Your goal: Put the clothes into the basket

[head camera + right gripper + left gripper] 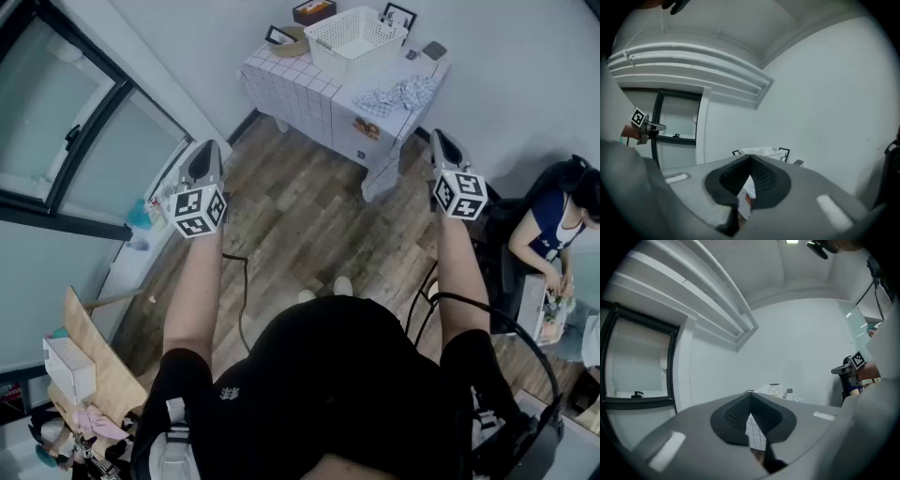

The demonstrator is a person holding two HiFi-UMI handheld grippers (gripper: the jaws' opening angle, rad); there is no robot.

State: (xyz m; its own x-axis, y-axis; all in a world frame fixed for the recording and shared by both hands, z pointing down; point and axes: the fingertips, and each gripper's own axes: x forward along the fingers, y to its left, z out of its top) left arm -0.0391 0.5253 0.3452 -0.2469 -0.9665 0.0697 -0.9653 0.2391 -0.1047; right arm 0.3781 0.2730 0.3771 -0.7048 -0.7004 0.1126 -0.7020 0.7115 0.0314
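Note:
A white plastic basket (354, 42) stands on the white tiled table (300, 84) at the far side of the room. A blue-and-white patterned garment (398, 96) lies on the table just to the basket's right. My left gripper (208, 148) and right gripper (439, 138) are both held level over the wooden floor, well short of the table. Each is shut with nothing held. In the left gripper view the jaws (751, 397) meet at the tip, with the basket (774, 389) small beyond. The right gripper (750, 158) likewise points at the basket (759, 151).
Picture frames (398, 14) and a small box (314, 9) stand behind the basket. A seated person (562, 225) is at the right, a window (56, 122) at the left. A cardboard box (94, 356) sits at lower left and a cable (234, 281) crosses the floor.

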